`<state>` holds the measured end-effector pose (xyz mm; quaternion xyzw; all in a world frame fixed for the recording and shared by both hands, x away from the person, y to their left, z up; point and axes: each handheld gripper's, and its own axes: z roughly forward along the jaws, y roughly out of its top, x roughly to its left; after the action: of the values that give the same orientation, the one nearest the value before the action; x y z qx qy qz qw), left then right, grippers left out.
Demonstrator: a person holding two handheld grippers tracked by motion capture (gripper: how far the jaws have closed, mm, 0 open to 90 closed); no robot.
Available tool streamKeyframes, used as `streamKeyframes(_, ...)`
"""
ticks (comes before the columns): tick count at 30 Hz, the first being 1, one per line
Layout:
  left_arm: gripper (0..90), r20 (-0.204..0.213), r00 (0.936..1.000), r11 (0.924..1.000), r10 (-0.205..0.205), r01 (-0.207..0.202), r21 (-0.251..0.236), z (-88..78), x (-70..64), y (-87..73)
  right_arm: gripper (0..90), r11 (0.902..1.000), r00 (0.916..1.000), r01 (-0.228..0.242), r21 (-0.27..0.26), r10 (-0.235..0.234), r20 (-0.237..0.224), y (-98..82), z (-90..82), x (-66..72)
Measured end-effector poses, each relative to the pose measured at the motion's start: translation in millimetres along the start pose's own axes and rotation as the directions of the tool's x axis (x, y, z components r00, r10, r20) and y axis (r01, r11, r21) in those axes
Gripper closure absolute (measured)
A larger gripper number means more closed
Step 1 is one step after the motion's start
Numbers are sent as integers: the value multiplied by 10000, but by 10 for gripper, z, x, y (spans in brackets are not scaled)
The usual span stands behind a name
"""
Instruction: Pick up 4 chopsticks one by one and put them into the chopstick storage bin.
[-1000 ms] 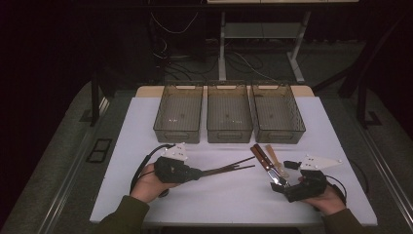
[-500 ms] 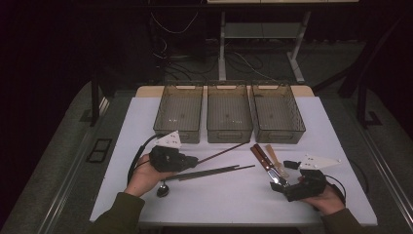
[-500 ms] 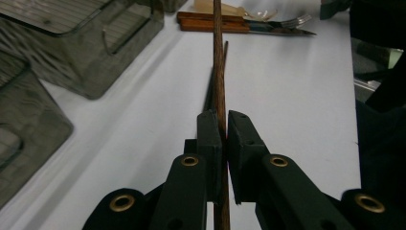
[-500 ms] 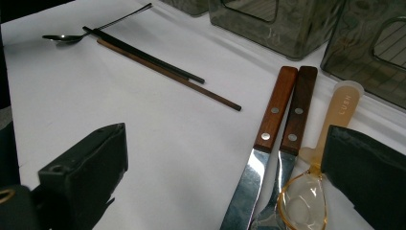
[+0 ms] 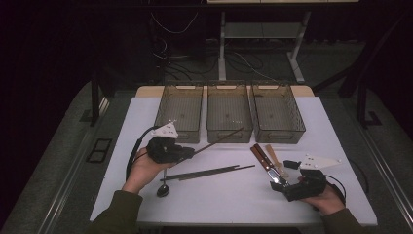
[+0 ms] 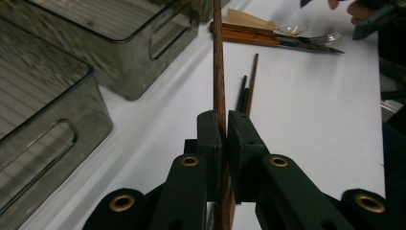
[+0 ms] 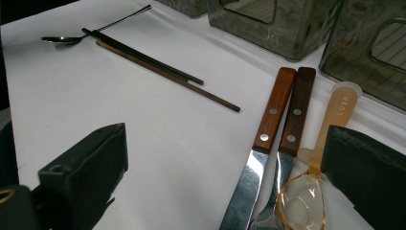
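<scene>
1. One long, thin brown wooden chopstick is pinched between the pads of the left gripper, lifted off the white table at the left side, in front of the bins.
2. Seen from above, the chopstick has its long axis on a diagonal: the held end sits low at the gripper and the free tip points up and to the right, ending over the front of the middle bin. In the left gripper view it runs straight ahead out of the jaws, which are pressed tight on it.
3. Three more chopsticks lie on the table just below it, near one another and roughly side by side: two black ones and one brown one. Their long axes run left to right, slightly tilted.
4. One small metal spoon lies by the left hand, bowl towards the person.
5. Three clear smoky plastic bins stand in a row at the back of the table.
6. On the right lie one wooden-handled knife, one wooden-handled fork touching it, and one translucent amber plastic spoon, handles pointing towards the bins.
7. The right gripper rests low by these, its jaws spread wide with nothing between the pads.
</scene>
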<state>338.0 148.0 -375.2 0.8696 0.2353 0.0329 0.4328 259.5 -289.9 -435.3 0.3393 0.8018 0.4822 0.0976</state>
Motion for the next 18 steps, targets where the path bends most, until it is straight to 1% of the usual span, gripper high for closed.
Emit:
streamKeyframes(6,835,-466,9985,9995,-282,276,-152,-23,61,37,24,10000,10000,5,-14,-5,9,1,-2,-1)
streamKeyframes(11,835,-654,9968,9986,-450,431,-302,-46,120,72,24,10000,10000,-5,-27,5,41,0,-3,-1)
streamKeyframes(18,835,-992,9933,9981,-598,581,-201,-37,219,108,24,10000,10000,-23,-44,23,52,-1,-5,1)
